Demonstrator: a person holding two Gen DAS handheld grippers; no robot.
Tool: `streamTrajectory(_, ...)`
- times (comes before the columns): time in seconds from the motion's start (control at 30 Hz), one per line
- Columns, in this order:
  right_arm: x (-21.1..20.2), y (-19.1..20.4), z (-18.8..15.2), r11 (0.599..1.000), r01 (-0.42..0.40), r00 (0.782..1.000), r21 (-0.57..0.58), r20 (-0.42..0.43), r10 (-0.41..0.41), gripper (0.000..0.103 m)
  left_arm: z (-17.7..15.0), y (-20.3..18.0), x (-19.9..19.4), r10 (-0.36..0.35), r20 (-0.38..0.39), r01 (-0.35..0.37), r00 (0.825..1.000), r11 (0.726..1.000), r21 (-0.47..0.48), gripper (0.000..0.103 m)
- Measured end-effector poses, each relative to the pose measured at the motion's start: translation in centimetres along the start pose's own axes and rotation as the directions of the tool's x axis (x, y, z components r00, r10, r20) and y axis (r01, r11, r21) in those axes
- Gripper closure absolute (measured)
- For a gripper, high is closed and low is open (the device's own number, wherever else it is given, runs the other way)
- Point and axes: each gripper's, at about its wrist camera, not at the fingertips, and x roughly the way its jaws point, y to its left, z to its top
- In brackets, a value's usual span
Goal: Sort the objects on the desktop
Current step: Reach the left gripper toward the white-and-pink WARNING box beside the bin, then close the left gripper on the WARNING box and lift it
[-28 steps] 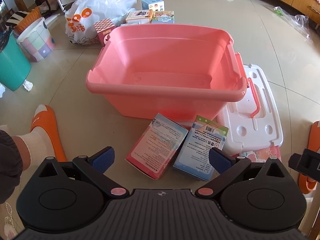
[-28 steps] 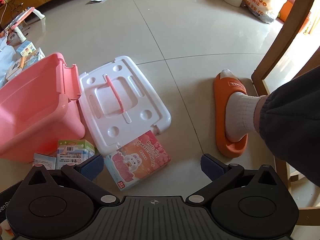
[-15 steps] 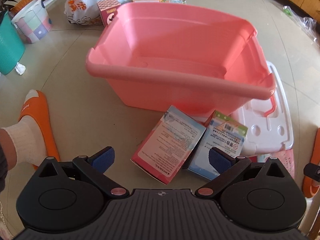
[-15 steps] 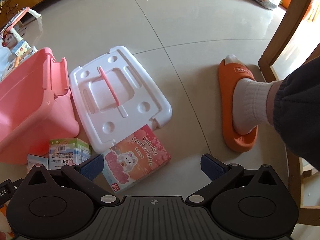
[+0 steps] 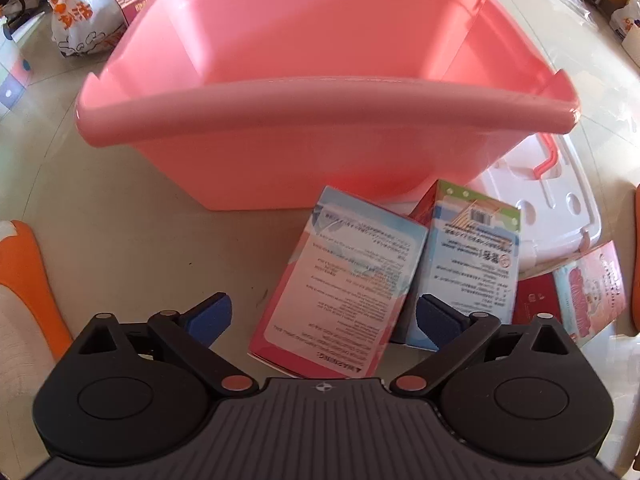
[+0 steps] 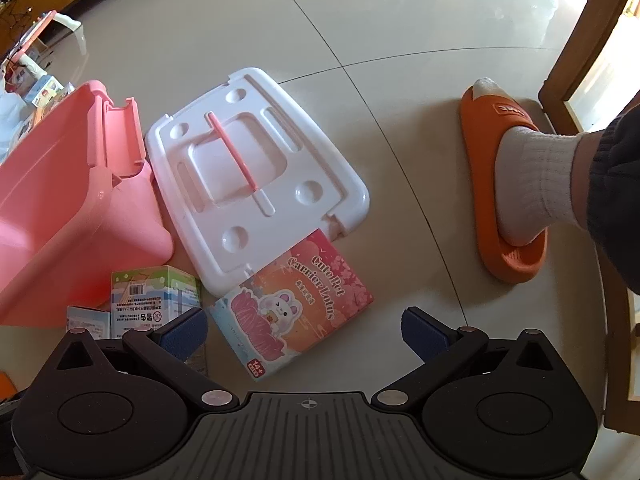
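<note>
Hanging with jaws spread wide, the left gripper (image 5: pixel 322 318) is lining up around the pink box (image 5: pixel 340 284), ready to lift it into the tub (image 5: pixel 320 104); the right gripper (image 6: pixel 304 330) is waiting, spread too.

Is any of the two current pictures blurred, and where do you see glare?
Left wrist view: the pink bin looks softly blurred and its rim bows from fisheye distortion. Right wrist view: sharper; print on the pink rabbit box is readable, and glare sits on the floor tiles.
</note>
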Motion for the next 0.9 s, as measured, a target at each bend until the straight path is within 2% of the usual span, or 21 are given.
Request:
streamTrajectory(0.2,0.5,0.3,-0.3,1.0,0.006,1.0,-0.002,-0.012,-0.006,0.0,0.1,0.2,0.4,-0.021,-0.005,0.021,1.0,1.0,0.007,0.003)
streamTrajectory(0.3,0.6,0.4,-0.3,1.0,0.01,1.0,-0.005,-0.017,-0.01,0.0,0.2,-1.0,0.8,-0.001,-0.036,0.004,0.999,0.996,0.092,0.004)
streamTrajectory(0.4,0.8,0.5,-0.4,1.0,0.007,1.0,-0.005,-0.022,-0.008,0.0,-0.2,-2.7,1.5,0.054,-0.049,-0.043,0.997,0.979,0.198,0.004)
streamTrajectory(0.47,0.8,0.5,-0.4,1.0,0.009,1.0,-0.007,-0.024,-0.009,0.0,-0.2,-3.3,1.9,0.078,-0.046,-0.066,0.996,0.973,0.222,0.006)
streamTrajectory(0.53,0.8,0.5,-0.3,1.0,0.012,1.0,-0.008,-0.023,-0.012,0.0,0.0,-3.2,2.1,0.064,-0.041,-0.055,0.997,0.981,0.186,0.012)
streamTrajectory(0.57,0.8,0.5,-0.4,1.0,0.012,1.0,-0.009,-0.025,-0.012,0.0,0.3,-3.0,2.2,0.044,-0.047,-0.036,0.998,0.988,0.151,0.022)
streamTrajectory(0.67,0.9,0.5,-0.5,1.0,0.01,0.999,-0.009,-0.032,-0.01,0.0,0.9,-2.7,2.5,-0.009,-0.062,0.013,0.998,0.997,0.073,0.023)
streamTrajectory(0.8,1.0,0.6,-0.5,1.0,0.007,0.999,-0.007,-0.037,-0.008,0.0,1.2,-3.8,3.0,-0.002,-0.067,0.008,0.998,0.997,0.079,0.023)
streamTrajectory(0.9,1.2,0.7,-0.5,1.0,0.006,0.999,-0.012,-0.044,-0.006,0.0,1.2,-4.8,3.0,-0.012,-0.055,0.016,0.998,0.996,0.083,0.026)
